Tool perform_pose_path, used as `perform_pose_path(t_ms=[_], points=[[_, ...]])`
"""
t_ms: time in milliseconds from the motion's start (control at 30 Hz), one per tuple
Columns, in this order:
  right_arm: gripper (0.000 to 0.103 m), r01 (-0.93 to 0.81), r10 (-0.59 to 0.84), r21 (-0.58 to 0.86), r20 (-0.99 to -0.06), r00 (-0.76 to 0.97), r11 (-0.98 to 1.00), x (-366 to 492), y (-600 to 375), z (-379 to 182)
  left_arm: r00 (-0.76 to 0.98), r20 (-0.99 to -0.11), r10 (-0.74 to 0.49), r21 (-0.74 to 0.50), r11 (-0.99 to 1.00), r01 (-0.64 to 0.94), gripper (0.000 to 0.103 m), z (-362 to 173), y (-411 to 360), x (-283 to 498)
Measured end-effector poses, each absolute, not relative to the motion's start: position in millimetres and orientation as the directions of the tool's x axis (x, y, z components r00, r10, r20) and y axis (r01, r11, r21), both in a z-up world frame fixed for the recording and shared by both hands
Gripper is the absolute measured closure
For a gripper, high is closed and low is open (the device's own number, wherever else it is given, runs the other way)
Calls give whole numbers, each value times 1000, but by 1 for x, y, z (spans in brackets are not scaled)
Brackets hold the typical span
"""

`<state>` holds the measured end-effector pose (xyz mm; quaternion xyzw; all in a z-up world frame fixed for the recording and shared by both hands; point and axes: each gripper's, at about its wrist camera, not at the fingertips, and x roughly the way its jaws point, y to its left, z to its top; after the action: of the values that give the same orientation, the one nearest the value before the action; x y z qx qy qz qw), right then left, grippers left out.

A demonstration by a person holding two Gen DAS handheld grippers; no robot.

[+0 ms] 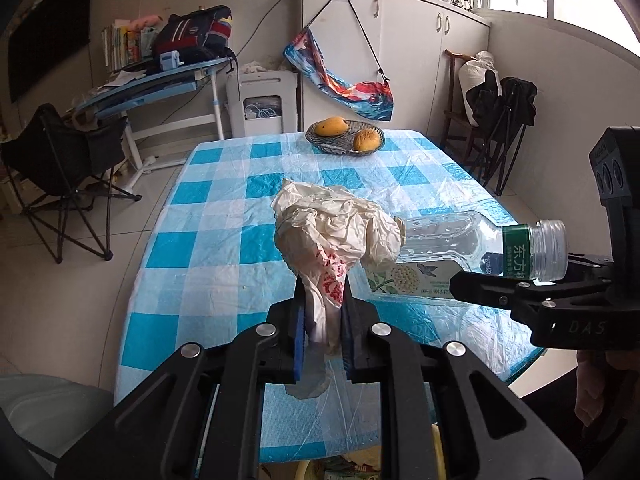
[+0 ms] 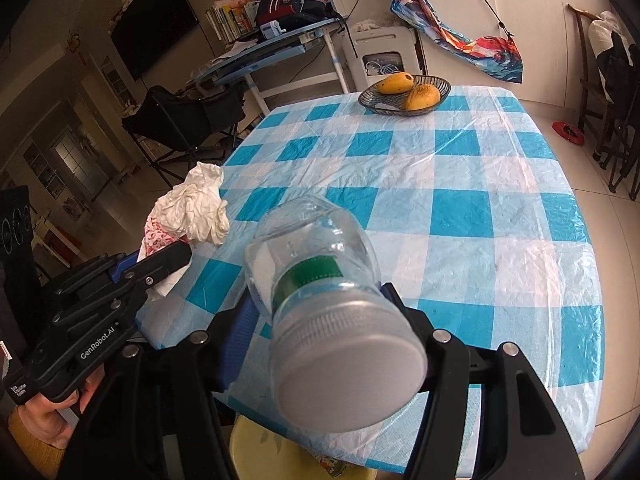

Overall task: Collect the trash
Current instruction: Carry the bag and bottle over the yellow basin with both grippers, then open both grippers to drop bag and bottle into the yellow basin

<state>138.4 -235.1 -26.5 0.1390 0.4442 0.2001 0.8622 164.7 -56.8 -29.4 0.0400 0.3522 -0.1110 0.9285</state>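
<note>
My left gripper (image 1: 323,300) is shut on a crumpled white plastic bag (image 1: 336,224) with red print, held above the blue-and-white checked table (image 1: 224,240). The bag also shows in the right wrist view (image 2: 192,204), clamped by the left gripper (image 2: 176,258). My right gripper (image 2: 316,308) is shut on a clear empty plastic bottle (image 2: 320,280) with a green label, its grey cap (image 2: 352,376) pointing at the camera. In the left wrist view the bottle (image 1: 452,240) lies sideways in the right gripper (image 1: 472,284), just right of the bag.
A dark bowl (image 1: 345,136) with two mangoes stands at the table's far end; it also shows in the right wrist view (image 2: 404,90). A folding chair (image 1: 60,168) and desk (image 1: 152,80) stand left. A yellow container (image 2: 272,448) sits below the near table edge.
</note>
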Motion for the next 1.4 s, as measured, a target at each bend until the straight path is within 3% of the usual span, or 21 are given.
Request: perform_pose_path(t_ms=[233, 700, 1400], points=[[44, -230, 503, 456, -678, 535, 860, 105, -231, -21, 716, -678, -165, -25, 979, 203, 89, -27, -48, 120], [45, -276, 521, 443, -687, 506, 853, 20, -215, -25, 620, -746, -242, -191, 970, 148, 89, -51, -30, 53], [48, -286, 481, 388, -733, 481, 876, -10, -207, -38, 530, -809, -253, -188, 966, 175, 88, -73, -40, 5]])
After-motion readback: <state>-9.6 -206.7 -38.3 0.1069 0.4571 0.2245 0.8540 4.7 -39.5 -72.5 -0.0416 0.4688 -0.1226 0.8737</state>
